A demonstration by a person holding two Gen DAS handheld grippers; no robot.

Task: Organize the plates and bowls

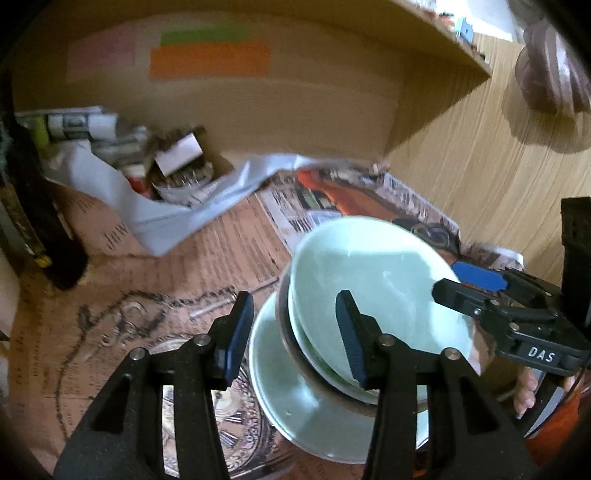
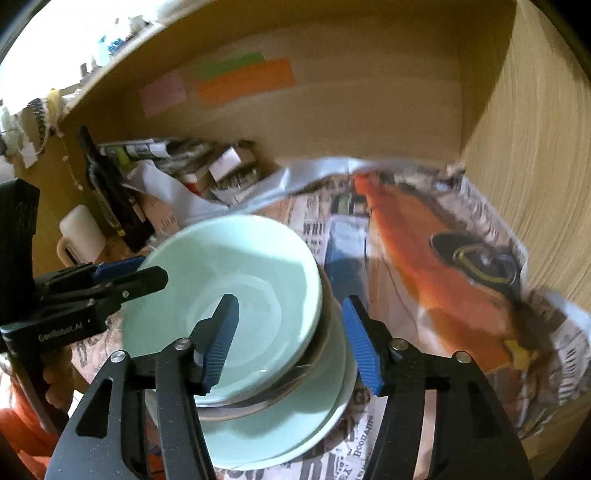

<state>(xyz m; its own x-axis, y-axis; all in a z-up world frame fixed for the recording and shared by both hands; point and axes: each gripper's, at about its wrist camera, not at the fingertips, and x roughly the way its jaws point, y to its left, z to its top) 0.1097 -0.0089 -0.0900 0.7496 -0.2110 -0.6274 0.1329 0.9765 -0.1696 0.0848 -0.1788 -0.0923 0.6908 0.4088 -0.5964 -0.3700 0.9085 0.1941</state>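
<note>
Bowl (image 2: 229, 291) rim sits between both parted grippers, labelled "DAS" (image 1: 476, 291) and "GenRobot.AI" (image 2: 122, 275).

A light wooden cabinet recess (image 2: 369, 110) enclosed the scene, its back panel bearing 3 paper labels: pink (image 2: 163, 93), green (image 2: 231, 63) and orange (image 2: 246, 82). Newspaper (image 2: 443, 251) lined the shelf floor. Crumpled papers and boxes (image 1: 147, 162) sat far left. Bright light (image 2: 74, 33) entered upper left.

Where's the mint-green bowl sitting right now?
The mint-green bowl sits tilted atop a brown-rimmed dish on a pale green plate, low centre in both views, on the newspaper-lined shelf.
</note>
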